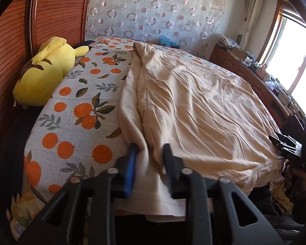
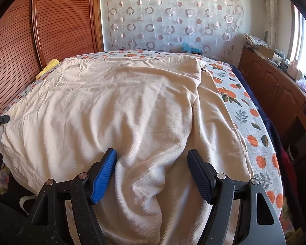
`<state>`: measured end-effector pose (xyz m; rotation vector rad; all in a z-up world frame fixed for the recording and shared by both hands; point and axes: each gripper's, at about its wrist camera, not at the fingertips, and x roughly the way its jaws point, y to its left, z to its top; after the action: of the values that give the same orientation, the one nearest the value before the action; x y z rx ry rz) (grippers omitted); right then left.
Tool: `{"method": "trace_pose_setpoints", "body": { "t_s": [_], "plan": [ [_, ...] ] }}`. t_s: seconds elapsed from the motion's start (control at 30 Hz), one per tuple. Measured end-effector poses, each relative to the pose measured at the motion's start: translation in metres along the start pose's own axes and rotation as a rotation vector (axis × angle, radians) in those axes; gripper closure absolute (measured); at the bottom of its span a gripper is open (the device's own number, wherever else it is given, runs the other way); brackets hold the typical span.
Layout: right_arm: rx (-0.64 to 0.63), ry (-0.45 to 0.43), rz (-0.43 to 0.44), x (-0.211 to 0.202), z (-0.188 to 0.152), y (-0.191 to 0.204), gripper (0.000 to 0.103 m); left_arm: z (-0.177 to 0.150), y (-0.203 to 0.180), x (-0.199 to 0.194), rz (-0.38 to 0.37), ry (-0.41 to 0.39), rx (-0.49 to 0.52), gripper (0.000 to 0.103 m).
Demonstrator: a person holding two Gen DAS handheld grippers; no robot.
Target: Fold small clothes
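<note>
On the bed [image 1: 71, 110], spread over an orange-print sheet: a cream garment [image 1: 193, 102], wrinkled, reaching from the near edge almost to the far edge. Folded over itself along its left side, with a long ridge running toward the far edge. Near hem hanging slightly over the bed's near edge.

At the near edge, left gripper [image 1: 151, 155] with jaws drawn narrow, pinching a bunched fold of the garment; blue pad on one finger, black ribbed pad on the other, cloth blurred between them. Lower part of that grip cut off behind the gripper's black frame.

Toward the near right corner, right gripper [image 2: 152, 159] with jaws wide, a soft hump of the cream garment lying between the pads; blue pad just beside the cloth, black pad apart from it. No grip to be seen there. In the left wrist view, only a black part of this gripper visible at the frame's right edge, with small white lettering too blurred to read.

By the bed's left edge, a yellow plush toy [image 1: 44, 71] against a slatted wooden panel. Beyond the right edge, a wooden cabinet [image 2: 275, 85] crowded with small items, too small to make out. Window glare washing out the right side.
</note>
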<state>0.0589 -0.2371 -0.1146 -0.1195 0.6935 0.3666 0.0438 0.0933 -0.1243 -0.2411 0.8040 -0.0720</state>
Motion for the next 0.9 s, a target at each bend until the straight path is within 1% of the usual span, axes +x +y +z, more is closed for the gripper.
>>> {"method": "trace_pose_setpoints", "body": {
  "t_s": [0.03,0.1,0.2,0.33,0.47,0.57,0.73,0.9],
  "plan": [
    [-0.001,-0.001,0.002,0.000,0.000,-0.001,0.029,0.001,0.000,0.001,-0.014,0.008,-0.002,0.093],
    [-0.003,0.000,0.008,-0.001,0.000,-0.002,0.029,0.003,-0.006,-0.002,-0.017,-0.001,0.019,0.097],
    [0.005,0.006,0.017,-0.005,0.001,-0.005,0.029,0.012,-0.025,-0.010,-0.039,-0.030,0.068,0.098],
    [0.038,-0.007,0.024,-0.014,0.001,-0.018,0.029,0.034,-0.061,-0.014,-0.096,-0.054,0.144,0.098],
    [0.082,-0.029,0.016,-0.029,-0.001,-0.040,0.029,0.063,-0.114,-0.005,-0.172,-0.063,0.247,0.098],
    [0.100,-0.045,-0.002,-0.040,-0.004,-0.057,0.029,0.081,-0.167,0.012,-0.230,-0.047,0.341,0.098],
    [0.101,-0.079,-0.043,-0.061,-0.009,-0.078,0.029,0.088,-0.250,0.038,-0.355,0.028,0.457,0.098],
    [0.118,-0.115,-0.101,-0.087,-0.015,-0.097,0.029,0.084,-0.318,0.043,-0.450,0.073,0.545,0.098]
  ]
}}
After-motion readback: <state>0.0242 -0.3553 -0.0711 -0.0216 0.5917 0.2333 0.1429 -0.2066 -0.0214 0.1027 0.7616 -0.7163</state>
